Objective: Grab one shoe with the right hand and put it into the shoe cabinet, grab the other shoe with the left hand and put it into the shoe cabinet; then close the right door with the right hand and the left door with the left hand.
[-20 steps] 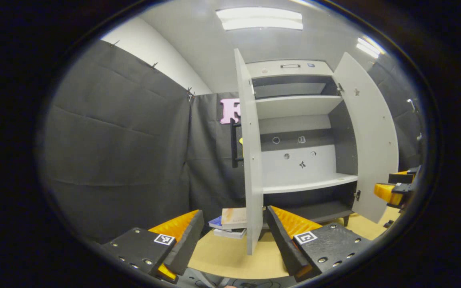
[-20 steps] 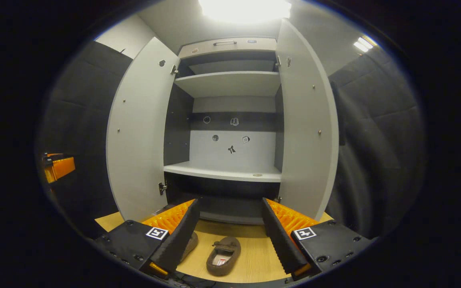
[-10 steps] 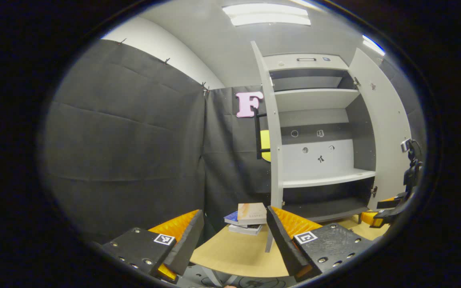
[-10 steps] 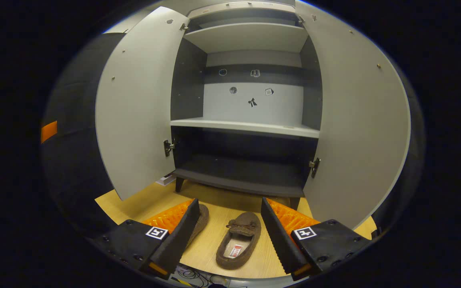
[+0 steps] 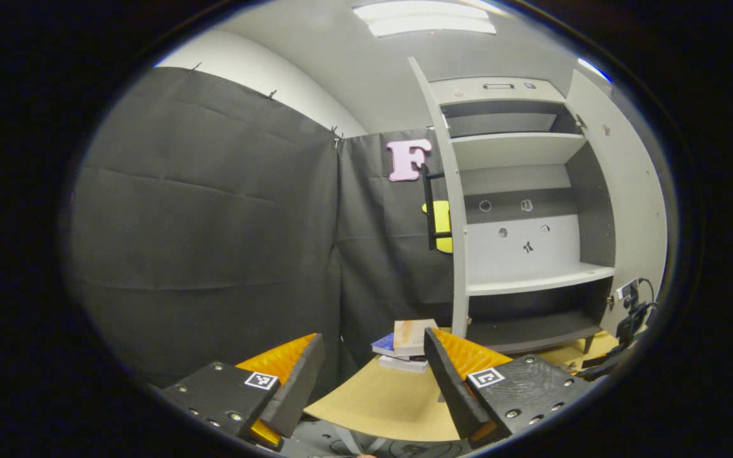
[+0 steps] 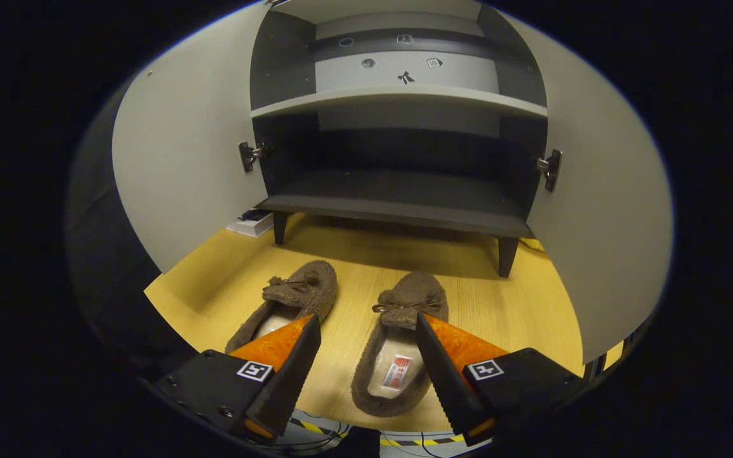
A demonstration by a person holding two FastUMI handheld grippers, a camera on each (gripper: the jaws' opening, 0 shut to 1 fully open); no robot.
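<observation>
Shoes side by side on the wooden table (image 6: 468, 299), toes toward the shoe cabinet (image 6: 398, 197), both outside it: the right shoe (image 6: 398, 343) lies in the right gripper view between that gripper's spread fingers, the left shoe (image 6: 290, 302) just beside it, partly behind the near finger. Right gripper (image 6: 366, 375) hangs above the right shoe, fingers parted wide, gripping nothing; whether they touch the shoe cannot be told. Cabinet stands on short legs, both doors swung wide: left door (image 6: 182, 159) and right door (image 6: 602, 210) frame a dark bottom shelf (image 6: 398, 203) with a pale shelf (image 6: 398, 95) above. Left gripper (image 5: 373, 381) sits off to the side, fingers released and wide apart, nothing between them, pointing past the table corner (image 5: 379, 407) toward the black cloth wall (image 5: 214, 222). In the left gripper view the cabinet (image 5: 525, 210) stands to the right, its left door (image 5: 455, 210) seen nearly edge-on. Stack of books (image 5: 404, 343) rests on the table near that door's foot. Ceiling light (image 5: 430, 19) overhead.
</observation>
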